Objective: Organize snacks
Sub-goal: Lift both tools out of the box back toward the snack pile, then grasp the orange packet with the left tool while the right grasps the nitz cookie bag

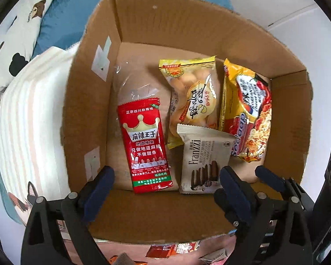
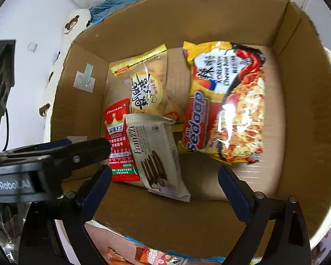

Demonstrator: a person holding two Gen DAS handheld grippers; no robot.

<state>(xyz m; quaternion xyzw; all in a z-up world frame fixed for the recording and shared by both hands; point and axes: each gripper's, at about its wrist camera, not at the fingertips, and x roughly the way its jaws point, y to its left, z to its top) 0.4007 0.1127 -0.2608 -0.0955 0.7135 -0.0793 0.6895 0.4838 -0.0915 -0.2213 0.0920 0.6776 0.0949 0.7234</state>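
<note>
Left wrist view: the left gripper (image 1: 165, 187) hangs with jaws spread wide and empty over the brown cardboard box (image 1: 209, 33), above the red spicy-strip packet (image 1: 144, 145) lying flat inside. The right gripper (image 2: 164, 183), likewise apart and empty, is above the white Franzzi biscuit packet (image 2: 156, 154).

We look down into the cardboard box (image 2: 302, 114) past our right gripper (image 2: 165, 182), whose jaws stand wide with nothing between them. On the box floor the red spicy-strip packet (image 2: 118, 137) lies near the left wall, the Franzzi wafer pack (image 2: 156, 154) overlapping it. The yellow bread bag (image 2: 145, 84) lies behind them, the Sedaap noodle packet (image 2: 229, 106) towards the right wall. Our left gripper (image 2: 61, 154) reaches in from the left edge.
</note>
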